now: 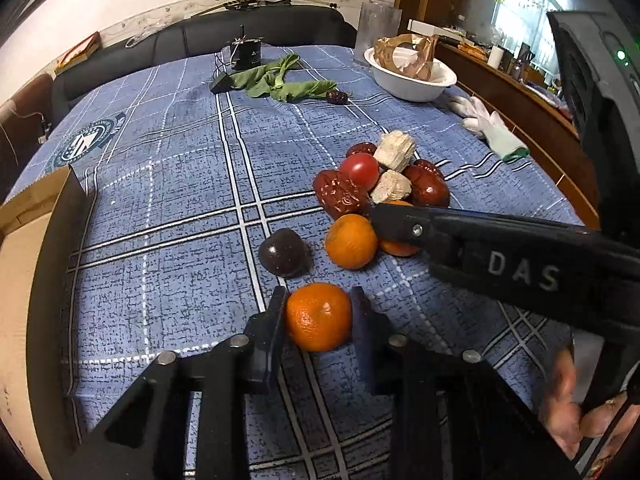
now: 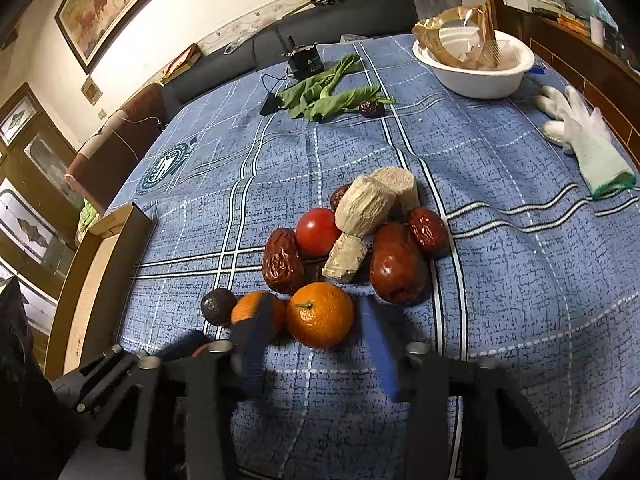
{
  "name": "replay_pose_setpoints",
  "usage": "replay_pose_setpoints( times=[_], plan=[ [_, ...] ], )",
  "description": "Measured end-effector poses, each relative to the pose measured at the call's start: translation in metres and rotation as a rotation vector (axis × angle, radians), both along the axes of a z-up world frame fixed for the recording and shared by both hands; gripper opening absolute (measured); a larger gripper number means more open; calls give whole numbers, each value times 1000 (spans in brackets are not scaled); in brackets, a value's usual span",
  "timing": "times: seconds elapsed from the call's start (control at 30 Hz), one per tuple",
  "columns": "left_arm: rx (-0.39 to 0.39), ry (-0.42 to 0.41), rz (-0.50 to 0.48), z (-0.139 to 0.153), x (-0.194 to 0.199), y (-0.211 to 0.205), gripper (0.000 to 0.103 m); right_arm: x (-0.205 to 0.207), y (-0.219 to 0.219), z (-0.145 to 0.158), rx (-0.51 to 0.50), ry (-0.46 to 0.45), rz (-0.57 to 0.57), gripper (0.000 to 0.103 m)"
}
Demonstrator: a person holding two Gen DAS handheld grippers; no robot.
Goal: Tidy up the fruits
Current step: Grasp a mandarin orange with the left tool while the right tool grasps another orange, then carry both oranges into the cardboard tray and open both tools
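Left tongs [image 1: 319,312] clamp one of three oranges [image 1: 319,317]; right tongs [image 2: 316,332] gape around another [image 2: 320,315].

Fruit pile [image 2: 352,240] mid-tablecloth [image 2: 520,280]; bowl [image 2: 476,72] behind; box [image 2: 96,264] left.
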State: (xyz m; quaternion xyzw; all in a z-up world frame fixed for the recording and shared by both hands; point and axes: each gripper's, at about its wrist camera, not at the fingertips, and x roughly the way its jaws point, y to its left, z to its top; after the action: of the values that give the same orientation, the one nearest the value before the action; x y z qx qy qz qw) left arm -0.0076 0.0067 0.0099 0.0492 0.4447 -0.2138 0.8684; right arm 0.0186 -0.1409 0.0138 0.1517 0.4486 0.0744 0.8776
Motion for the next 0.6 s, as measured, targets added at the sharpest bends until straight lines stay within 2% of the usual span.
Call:
replay_pose_setpoints(
  times=[0.23,0.43,0.6],
  plan=[
    [-93,19,46,13,-8,23,28,-11,-2,5,35,-12,5,35],
    [-127,-10,91,33,-25,54,29,-31,6,26,54,-62,22,35],
    [-133,-38,187,52,-36,100,29,-45,31,47,75,-101,90,35]
  ],
)
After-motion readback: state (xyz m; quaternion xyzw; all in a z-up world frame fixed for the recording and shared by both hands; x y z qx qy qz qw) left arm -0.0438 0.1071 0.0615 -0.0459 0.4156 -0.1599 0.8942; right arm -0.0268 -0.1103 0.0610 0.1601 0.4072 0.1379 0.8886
